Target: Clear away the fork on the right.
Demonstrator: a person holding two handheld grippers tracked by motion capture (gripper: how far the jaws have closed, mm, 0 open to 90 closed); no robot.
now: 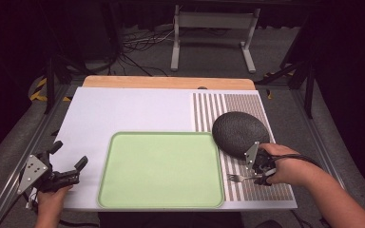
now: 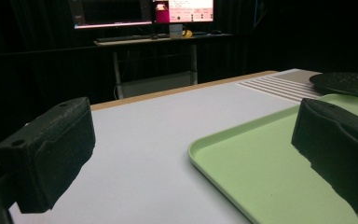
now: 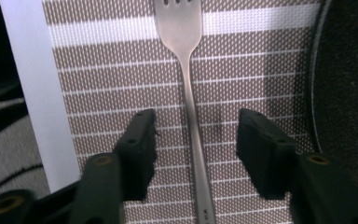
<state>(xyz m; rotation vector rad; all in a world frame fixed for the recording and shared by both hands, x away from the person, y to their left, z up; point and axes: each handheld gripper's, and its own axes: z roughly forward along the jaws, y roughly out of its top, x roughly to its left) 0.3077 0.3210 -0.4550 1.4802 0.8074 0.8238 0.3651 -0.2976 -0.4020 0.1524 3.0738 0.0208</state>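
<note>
Nearest the person, the right gripper [image 3: 193, 140] is hanging low over the striped placemat [image 1: 247, 190], its fingers [image 3: 137, 144] standing partly open on either side of the fork [image 3: 186, 70] handle. The handle is lying between them with a clear gap on each side, so nothing is being gripped yet. In the high view the fork [image 1: 237, 178] is resting flat on the placemat just right of the green tray [image 1: 161, 170], tines pointing toward the tray, with the right gripper [image 1: 261, 175] at its handle end.

On the other side, the left gripper [image 1: 69, 173] is sitting by the near-left corner of the white bench [image 1: 123, 111], fingers wide apart and holding nothing. From the left gripper view, one of its fingers [image 2: 335, 154] is hovering over the tray's edge [image 2: 223, 154].

Farther back, a dark round plate [image 1: 240, 133] is lying on the placemat, its rim just beside the right hand [image 1: 290, 168].

The likely trouble is the pinch itself. The handle is thin, smooth and lying flat on the weave, so fingers closing too high would probably slide over it, and fingers closing too low may be catching the mat along with it. The handle is also sitting slightly nearer one finger, so that pad may be pushing the fork sideways before the other one arrives, turning it on the mat. Lifting by the handle end, the heavier tine end may be drooping or swinging toward the plate's rim.
</note>
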